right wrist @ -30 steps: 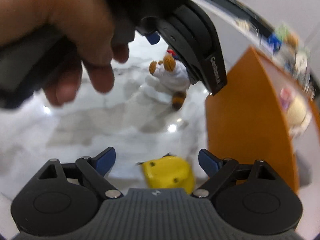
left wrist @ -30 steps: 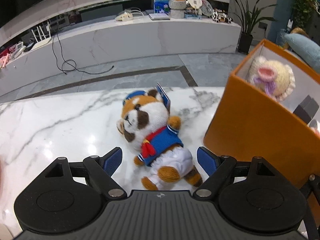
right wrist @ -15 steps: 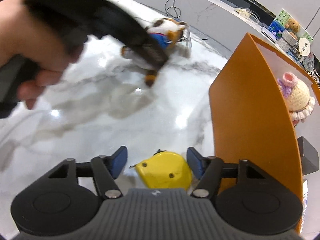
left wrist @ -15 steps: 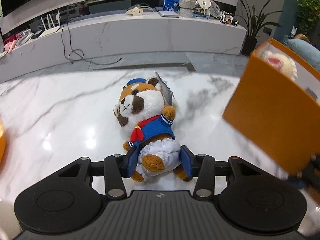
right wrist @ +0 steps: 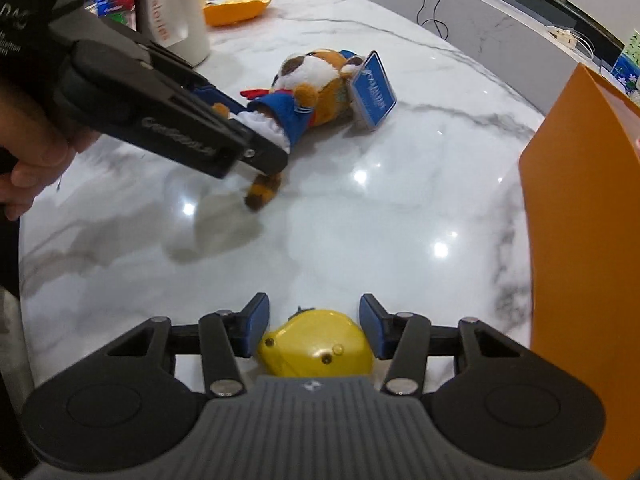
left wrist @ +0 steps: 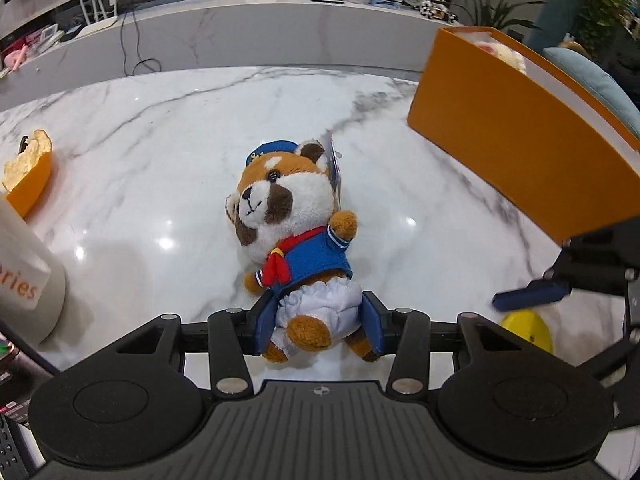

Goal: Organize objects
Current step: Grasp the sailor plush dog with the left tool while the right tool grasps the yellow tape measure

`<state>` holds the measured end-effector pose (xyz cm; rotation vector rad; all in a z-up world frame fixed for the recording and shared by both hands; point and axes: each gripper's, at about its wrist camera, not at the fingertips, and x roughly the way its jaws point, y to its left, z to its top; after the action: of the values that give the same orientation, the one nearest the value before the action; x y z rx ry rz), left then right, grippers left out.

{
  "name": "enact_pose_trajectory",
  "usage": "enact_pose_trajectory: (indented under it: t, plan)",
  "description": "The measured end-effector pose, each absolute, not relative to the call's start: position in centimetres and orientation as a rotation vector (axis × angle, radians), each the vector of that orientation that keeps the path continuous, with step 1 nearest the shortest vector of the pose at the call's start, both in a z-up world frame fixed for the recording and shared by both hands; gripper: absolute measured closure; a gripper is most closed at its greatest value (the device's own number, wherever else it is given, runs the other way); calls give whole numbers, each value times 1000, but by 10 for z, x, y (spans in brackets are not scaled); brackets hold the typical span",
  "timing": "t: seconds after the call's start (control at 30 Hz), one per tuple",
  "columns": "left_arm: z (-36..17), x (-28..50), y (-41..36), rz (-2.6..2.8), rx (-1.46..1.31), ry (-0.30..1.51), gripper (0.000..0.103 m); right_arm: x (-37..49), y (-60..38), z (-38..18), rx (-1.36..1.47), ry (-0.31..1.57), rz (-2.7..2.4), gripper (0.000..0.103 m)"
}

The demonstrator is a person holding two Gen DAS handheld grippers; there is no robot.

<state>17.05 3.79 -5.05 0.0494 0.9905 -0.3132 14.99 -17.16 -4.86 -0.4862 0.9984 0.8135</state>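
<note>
Black ribbed tool bodies, blue finger pads (silver screws), bare-skinned hand.

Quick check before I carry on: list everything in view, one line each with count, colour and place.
plush toy: 1, brown and white in a blue sailor top, lying on its back mid-table, lower body between the left gripper's pads
tag: 1, blue, at the plush's head
yellow object: 1, yellow, near table edge between the right gripper's pads
box: 1, orange, open-topped, right side of table, a pale knitted toy inside
orange peel: 1, orange, far left of table
cup: 1, white with orange lettering, left edge
table: 1, white marble
left gripper: 1, black with blue pads, closed on the plush
right gripper: 1, black with blue pads, closing around the yellow object
</note>
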Motion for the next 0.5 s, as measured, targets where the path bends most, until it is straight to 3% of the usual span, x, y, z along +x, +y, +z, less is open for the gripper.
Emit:
enact_pose_trajectory:
  t: [0.1,0.2,0.27,0.4,0.47,0.5]
  plan:
    - [-50,167,47,-325,38,1000,45,144,-177,-51,-508,990,820,29]
    - [-46,164,53,-315,72,1015,33,147,-179,-52,-529,1009,844,23]
    - [-41,161,58,-316,53,999,29,143,-179,-52,-543,1032,861,23]
    - [-35,158,56,-338,45,953,11,140,-175,-52,-588,1061,875,24]
    - [-35,160,54,-312,66,940,11,141,-174,-52,-584,1078,863,26]
    - [-36,163,53,-298,70,937,11,143,-174,-51,-575,1079,853,32]
